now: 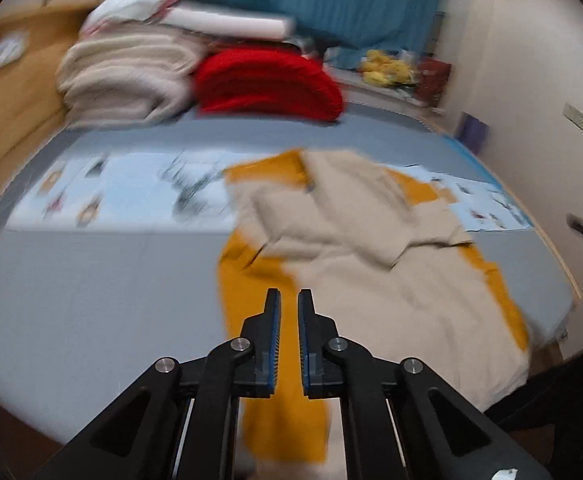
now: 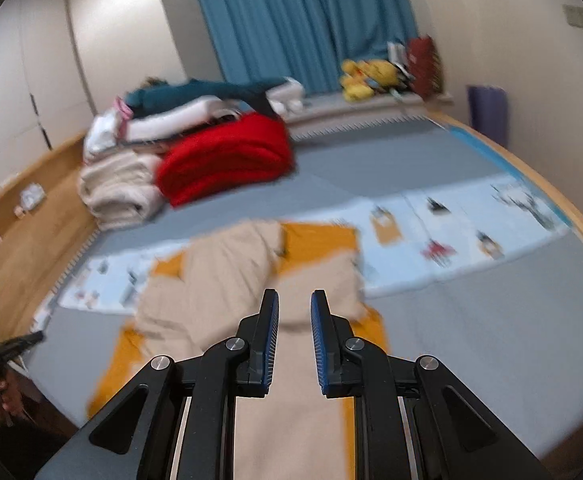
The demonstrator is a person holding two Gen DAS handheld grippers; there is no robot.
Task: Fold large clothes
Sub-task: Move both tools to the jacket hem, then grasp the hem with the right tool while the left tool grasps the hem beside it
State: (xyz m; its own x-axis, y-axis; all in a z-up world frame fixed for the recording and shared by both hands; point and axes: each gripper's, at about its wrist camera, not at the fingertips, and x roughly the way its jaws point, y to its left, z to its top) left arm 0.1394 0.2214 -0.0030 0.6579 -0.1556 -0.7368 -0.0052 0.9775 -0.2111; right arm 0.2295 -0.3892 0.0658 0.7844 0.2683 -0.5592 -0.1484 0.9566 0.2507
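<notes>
Lying across the near part of the grey bed (image 1: 91, 300), the garment (image 1: 355, 264) is beige with mustard-yellow parts along its edges, and its lower end hangs over the near edge of the bed toward the person. It is spread rather flat, which probably serves the folding, but the upper part is already turned over itself in loose layers, so the fold looks only begun. The left gripper (image 1: 288, 300) hovers above the yellow strip near the garment's left edge; its jaws stand almost together with a narrow gap, and nothing is between them. The right gripper (image 2: 294, 300) hovers above the beige middle of the garment, its jaws a little wider apart, also holding nothing. Both tools seem placed over the near end because that is the part which must be lifted next, in my judgement. The pictures are blurred, so small details of the cloth cannot be told. At the far left corner of the bed a pile (image 2: 123, 184) of folded cream bedding and a red blanket (image 2: 227, 156) are stacked, well apart from the garment, leaving the middle for work. A light-blue printed sheet (image 2: 451, 232) lies across the bed under the garment's far end.
</notes>
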